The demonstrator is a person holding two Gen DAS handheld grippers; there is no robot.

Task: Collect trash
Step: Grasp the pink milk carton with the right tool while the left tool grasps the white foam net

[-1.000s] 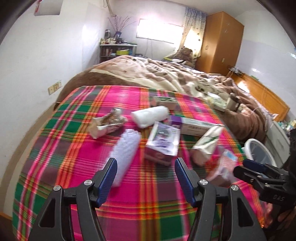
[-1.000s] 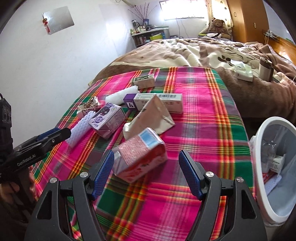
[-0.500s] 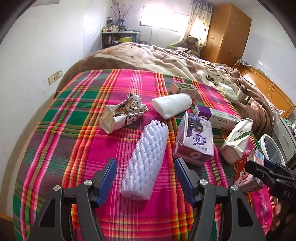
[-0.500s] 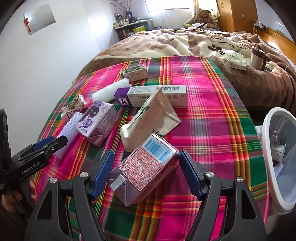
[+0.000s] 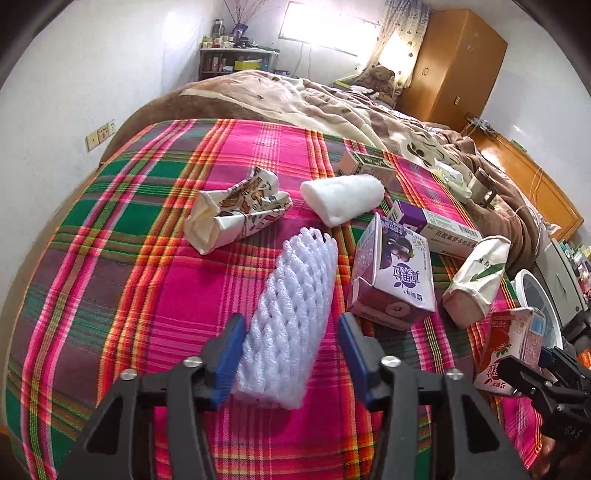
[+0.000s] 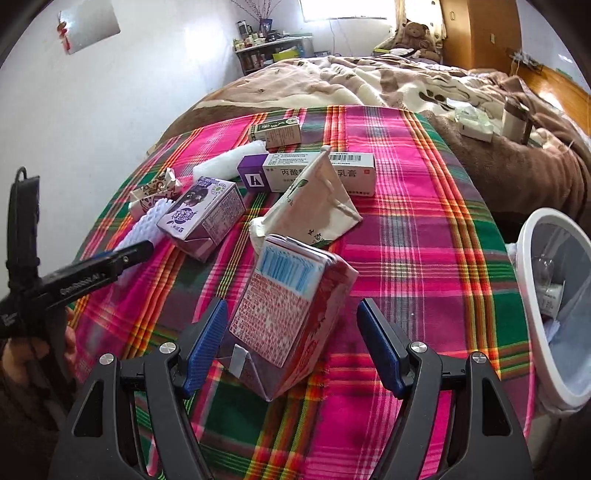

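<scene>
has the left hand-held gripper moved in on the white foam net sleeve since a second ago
Yes. The left hand-held gripper advanced along the plaid cloth; its closing jaws now straddle the white foam net sleeve.

White walls (image 5: 92,74), bright window (image 5: 325,26), wooden wardrobe (image 5: 454,62), rumpled bed (image 6: 351,81).

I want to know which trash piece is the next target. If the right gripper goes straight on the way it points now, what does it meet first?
Most likely the red carton, lying on the plaid cloth between the right gripper's open fingers.
</scene>
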